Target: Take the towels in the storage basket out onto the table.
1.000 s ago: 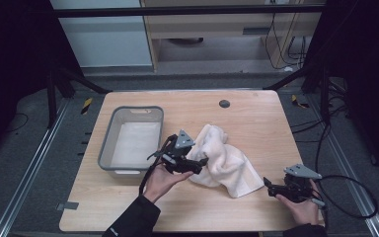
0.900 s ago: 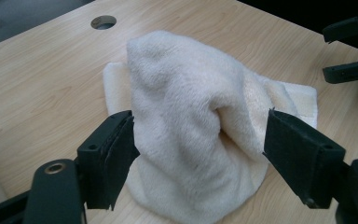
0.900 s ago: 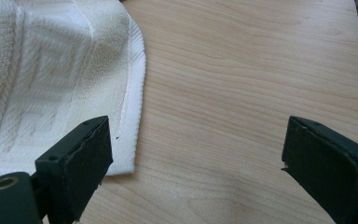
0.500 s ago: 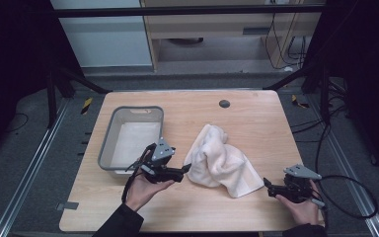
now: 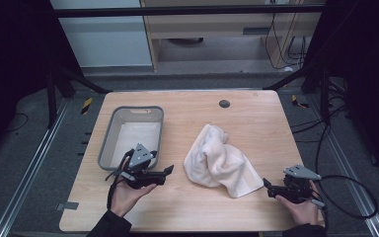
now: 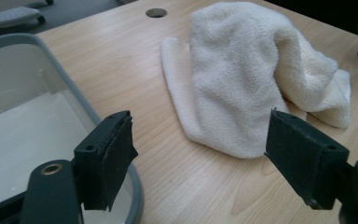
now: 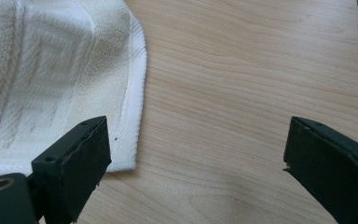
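The left gripper (image 5: 167, 170) has drawn back from the crumpled white terry towel (image 5: 217, 160), where it sat a second ago, and now hovers over the pale wooden bench (image 5: 256, 118) beside the near corner of the grey plastic tub (image 5: 109, 131). The towel has been let go and lies in a loose heap in the middle of the bench, clear of the tub, so I judge the work of folding or stowing it is still ahead. The left gripper's black fingers (image 6: 107, 154) stand wide apart, holding nothing. The right gripper (image 5: 267, 186) rests low at the towel's near corner, its fingers (image 7: 74, 163) spread wide and empty, one just beside the hem.
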Tool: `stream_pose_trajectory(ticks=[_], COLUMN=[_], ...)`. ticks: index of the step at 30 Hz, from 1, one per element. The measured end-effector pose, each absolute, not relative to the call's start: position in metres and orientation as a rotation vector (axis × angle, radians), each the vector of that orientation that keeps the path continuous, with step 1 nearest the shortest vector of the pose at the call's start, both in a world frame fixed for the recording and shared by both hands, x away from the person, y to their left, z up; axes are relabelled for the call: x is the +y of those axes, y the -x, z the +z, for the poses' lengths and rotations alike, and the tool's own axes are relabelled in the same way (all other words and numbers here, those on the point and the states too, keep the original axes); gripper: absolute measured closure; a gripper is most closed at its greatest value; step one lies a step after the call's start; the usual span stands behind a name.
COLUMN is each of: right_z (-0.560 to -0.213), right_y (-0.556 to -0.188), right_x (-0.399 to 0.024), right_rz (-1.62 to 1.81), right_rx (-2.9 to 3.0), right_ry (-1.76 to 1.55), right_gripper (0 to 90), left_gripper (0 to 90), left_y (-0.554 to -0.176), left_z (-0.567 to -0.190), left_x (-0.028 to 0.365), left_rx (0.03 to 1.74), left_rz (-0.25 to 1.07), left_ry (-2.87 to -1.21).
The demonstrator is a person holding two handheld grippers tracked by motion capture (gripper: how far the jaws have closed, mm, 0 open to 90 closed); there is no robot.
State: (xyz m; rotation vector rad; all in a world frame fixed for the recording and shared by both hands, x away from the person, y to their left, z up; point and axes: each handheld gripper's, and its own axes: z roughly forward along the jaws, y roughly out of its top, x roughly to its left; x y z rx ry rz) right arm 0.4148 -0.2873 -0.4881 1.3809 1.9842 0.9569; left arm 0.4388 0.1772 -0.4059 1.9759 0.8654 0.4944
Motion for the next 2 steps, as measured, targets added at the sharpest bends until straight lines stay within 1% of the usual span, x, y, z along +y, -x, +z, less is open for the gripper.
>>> stream_pose_trajectory(ticks=[2], right_z=[-0.4882], right_y=[-0.4149], right_x=[-0.2875], right_rz=[0.955], right_rx=[1.984], right_ry=[-1.381], right_gripper=[7.0], left_gripper=[22.7], left_y=[-0.4376], left_z=[-0.4065], left_x=[0.1822], left_rx=[0.875], left_rz=[0.499], left_ry=[-1.967])
